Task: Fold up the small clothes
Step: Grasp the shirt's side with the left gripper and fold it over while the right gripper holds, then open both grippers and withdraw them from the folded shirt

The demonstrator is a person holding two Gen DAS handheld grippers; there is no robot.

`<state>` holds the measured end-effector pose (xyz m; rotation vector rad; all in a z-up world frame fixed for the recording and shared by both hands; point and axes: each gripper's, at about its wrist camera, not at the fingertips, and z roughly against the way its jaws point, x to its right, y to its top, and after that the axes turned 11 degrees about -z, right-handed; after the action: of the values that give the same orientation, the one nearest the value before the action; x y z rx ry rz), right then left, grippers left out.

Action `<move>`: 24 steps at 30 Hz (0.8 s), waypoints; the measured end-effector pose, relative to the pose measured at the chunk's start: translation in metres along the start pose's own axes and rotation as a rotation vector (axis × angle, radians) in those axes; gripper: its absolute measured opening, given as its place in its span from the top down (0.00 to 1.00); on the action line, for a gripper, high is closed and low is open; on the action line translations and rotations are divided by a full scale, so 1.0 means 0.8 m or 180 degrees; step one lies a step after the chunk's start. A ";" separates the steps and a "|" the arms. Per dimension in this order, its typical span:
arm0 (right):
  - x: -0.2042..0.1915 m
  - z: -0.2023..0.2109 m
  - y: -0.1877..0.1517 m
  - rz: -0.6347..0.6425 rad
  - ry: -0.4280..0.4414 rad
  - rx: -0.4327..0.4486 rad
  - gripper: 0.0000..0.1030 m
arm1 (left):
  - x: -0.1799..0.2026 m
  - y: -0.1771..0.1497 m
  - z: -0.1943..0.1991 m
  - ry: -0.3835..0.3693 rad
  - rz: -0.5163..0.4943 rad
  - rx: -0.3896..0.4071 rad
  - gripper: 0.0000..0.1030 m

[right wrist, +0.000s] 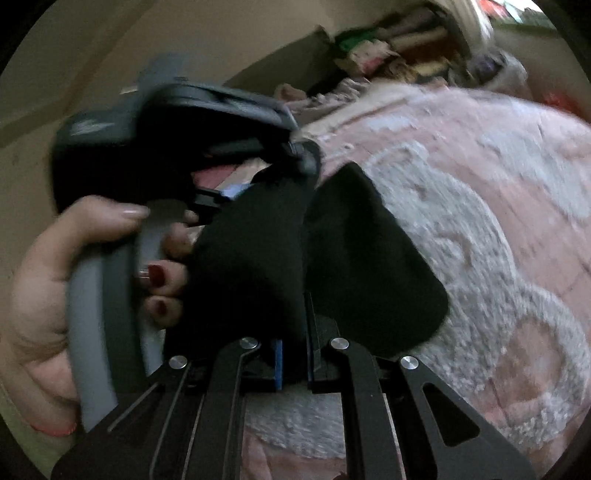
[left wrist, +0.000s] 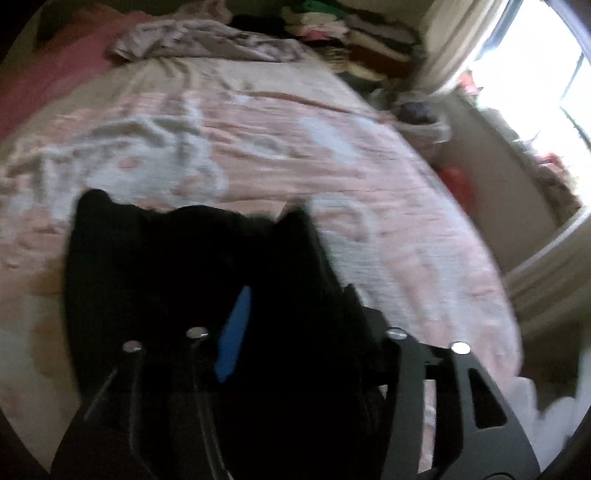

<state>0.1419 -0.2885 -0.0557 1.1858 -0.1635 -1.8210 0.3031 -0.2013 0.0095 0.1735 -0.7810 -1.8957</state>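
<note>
Wide bed under pink-and-white textured bedspread; crumpled grey-lilac patterned cloth at twelve o'clock, stacked folded clothes at one o'clock.

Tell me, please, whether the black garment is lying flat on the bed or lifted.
Lifted. The black garment hangs bunched between both hand-held grippers, right and left, above the pink bedspread; neither view shows it spread flat.

We note heavy motion blur and fisheye curving with dark corners in both views. The window glares overexposed white; the black garment shows no detail.
</note>
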 end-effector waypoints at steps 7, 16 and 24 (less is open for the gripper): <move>0.030 0.010 0.006 -0.0498 0.0257 -0.0148 0.57 | -0.038 -0.031 0.074 0.0227 0.0047 0.0391 0.36; 0.024 0.007 0.040 -0.0432 0.0238 -0.0097 0.82 | -0.083 -0.117 0.072 0.0694 0.0035 0.0119 0.37; 0.029 0.001 0.026 -0.0248 -0.0220 -0.0139 0.76 | -0.057 -0.138 0.096 0.0633 -0.0155 0.0245 0.36</move>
<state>0.1515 -0.3178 -0.0594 1.1131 -0.1177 -1.9252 0.2042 -0.0998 -0.0058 0.4258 -0.7196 -1.8616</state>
